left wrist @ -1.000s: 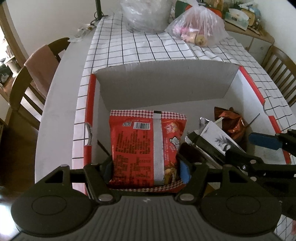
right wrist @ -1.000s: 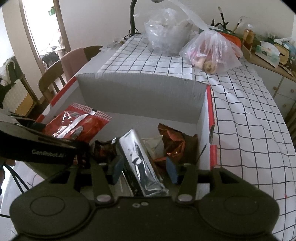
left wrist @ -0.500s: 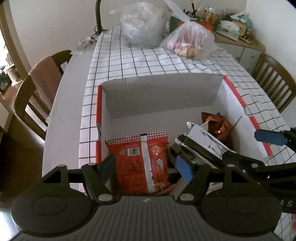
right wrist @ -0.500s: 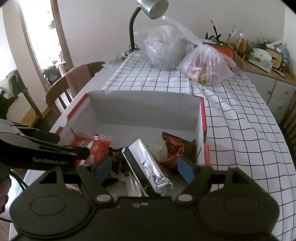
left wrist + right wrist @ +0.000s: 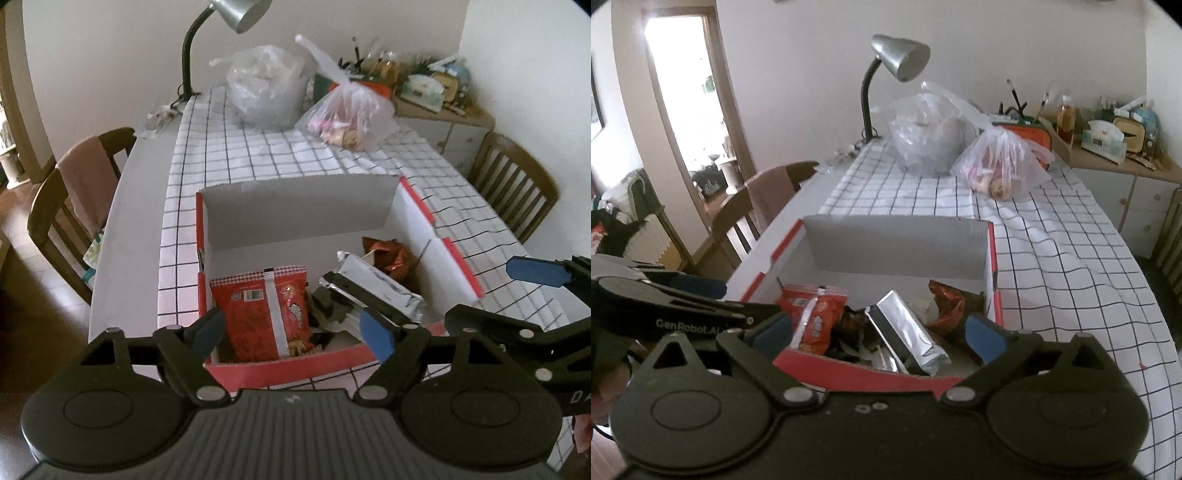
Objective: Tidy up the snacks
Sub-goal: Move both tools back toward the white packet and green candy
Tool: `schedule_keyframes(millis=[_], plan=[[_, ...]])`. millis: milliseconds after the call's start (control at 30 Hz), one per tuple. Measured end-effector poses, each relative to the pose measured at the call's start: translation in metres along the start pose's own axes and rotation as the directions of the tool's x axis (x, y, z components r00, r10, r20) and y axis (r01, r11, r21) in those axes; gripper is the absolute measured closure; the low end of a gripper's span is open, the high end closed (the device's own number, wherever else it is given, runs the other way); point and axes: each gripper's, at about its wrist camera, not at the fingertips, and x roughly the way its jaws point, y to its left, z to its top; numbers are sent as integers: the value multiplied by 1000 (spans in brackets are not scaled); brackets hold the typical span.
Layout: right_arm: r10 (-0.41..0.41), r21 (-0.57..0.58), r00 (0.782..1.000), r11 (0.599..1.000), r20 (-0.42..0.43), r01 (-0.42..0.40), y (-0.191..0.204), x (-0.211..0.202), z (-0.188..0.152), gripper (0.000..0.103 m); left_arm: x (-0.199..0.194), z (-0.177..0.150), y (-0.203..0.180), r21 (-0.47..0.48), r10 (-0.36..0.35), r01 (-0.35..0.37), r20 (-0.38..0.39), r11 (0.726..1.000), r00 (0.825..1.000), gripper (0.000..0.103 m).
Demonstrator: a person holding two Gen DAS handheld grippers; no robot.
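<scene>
Judging from how things lie, the risk is a snag: both tools sit low over the box (image 5: 421, 206), and a careless sweep could catch its near red wall and drag it along the counter (image 5: 288, 155). The left tool (image 5: 291, 332), its jaws just opened, grips nothing; the red snack packet (image 5: 266, 310) lies at the box's left, then the silver pouch (image 5: 905, 328) and brown wrapper (image 5: 945, 299). The right tool (image 5: 879, 332), just spread wide, is likewise released.

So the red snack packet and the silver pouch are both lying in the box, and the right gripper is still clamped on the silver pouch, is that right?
Not quite: the right gripper is open, its jaws having just opened, with nothing pressed between them, as the right wrist view shows. The red snack packet and silver pouch do lie in the box.
</scene>
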Motion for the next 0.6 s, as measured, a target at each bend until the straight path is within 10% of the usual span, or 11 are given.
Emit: schedule_keyframes(millis=[600], plan=[[-83, 109, 995, 991, 50, 77, 10, -88, -61, 0, -62, -39, -11, 39, -175, 173, 79, 984, 981, 1]])
